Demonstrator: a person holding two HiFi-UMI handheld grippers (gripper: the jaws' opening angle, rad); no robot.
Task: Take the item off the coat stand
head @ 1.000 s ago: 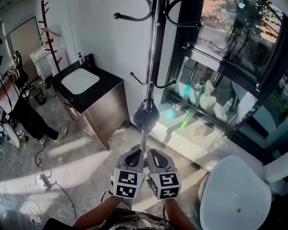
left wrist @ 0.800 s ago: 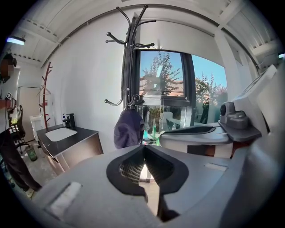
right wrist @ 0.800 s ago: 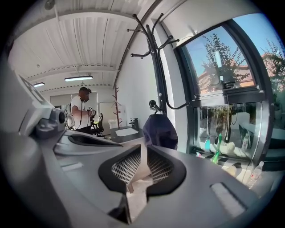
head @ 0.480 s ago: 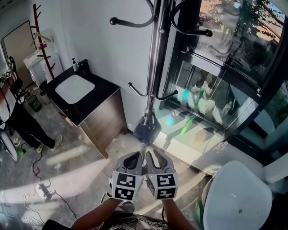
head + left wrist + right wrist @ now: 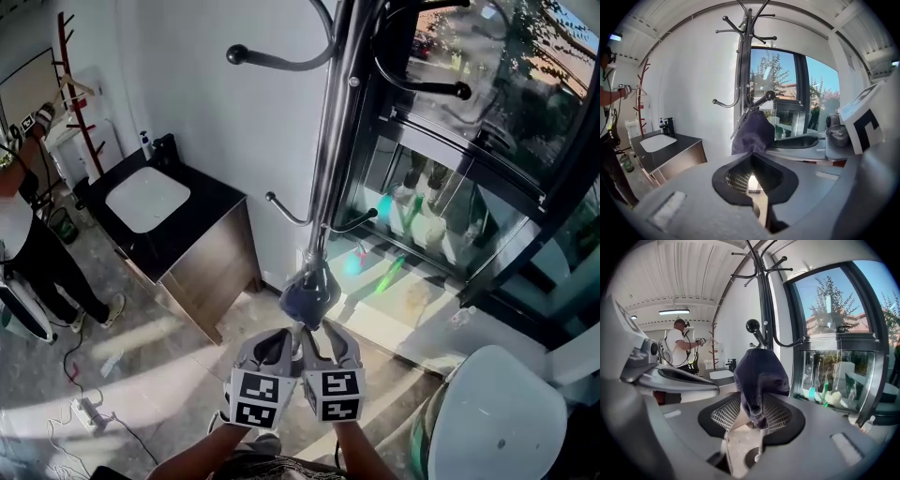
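Cloth (image 5: 306, 298) hangs from a low hook of the stand (image 5: 333, 141). Just below that hook, our right gripper (image 5: 757, 404) is closed on the cloth's end. Our left gripper (image 5: 750, 158) is closed on nothing.

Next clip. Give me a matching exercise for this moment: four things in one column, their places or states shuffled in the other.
Things:
1. left gripper
2. right gripper
3. dark cloth
4. white sink

Places or states:
A. set in the black counter
B. hanging from a hook of the coat stand
C. jaws together, nothing between them
D. shut on the cloth's lower end

Pairs: 1-C, 2-D, 3-B, 4-A
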